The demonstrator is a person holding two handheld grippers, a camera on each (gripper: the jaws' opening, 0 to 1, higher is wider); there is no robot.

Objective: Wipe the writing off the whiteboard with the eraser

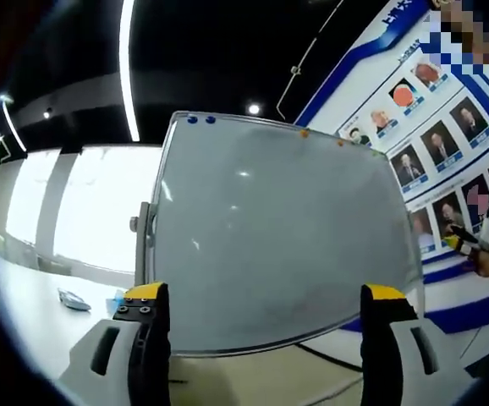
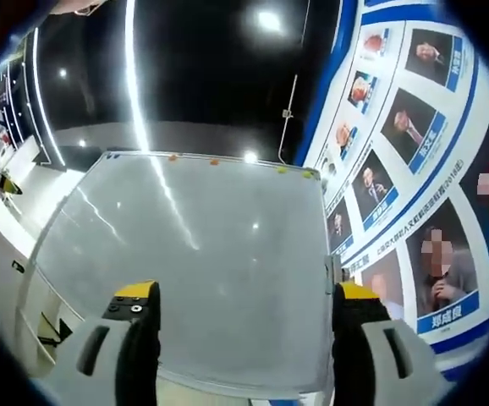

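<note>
Between the yellow-tipped jaws of the left gripper (image 1: pixel 266 309), which stand spread wide with nothing held, lies the large grey-white whiteboard with a thin metal frame (image 1: pixel 278 228). The board stands directly ahead of the jaws, apart from them, and its surface shows no legible writing. Small blue magnets (image 1: pixel 200 120) sit along its top edge, up and left of the jaws; orange ones (image 1: pixel 304 133) sit up and right. Beyond the right jaw, a blue-and-white wall panel of framed portraits (image 1: pixel 447 144) runs past the board, and the other gripper (image 1: pixel 469 241) enters at the far right edge.

The right gripper (image 2: pixel 244 309) is likewise released, jaws wide and empty, with the same whiteboard (image 2: pixel 202 262) ahead of them. Coloured magnets (image 2: pixel 213 161) dot its top edge. The portrait panel (image 2: pixel 414 169) lies to the right of the right jaw.
</note>
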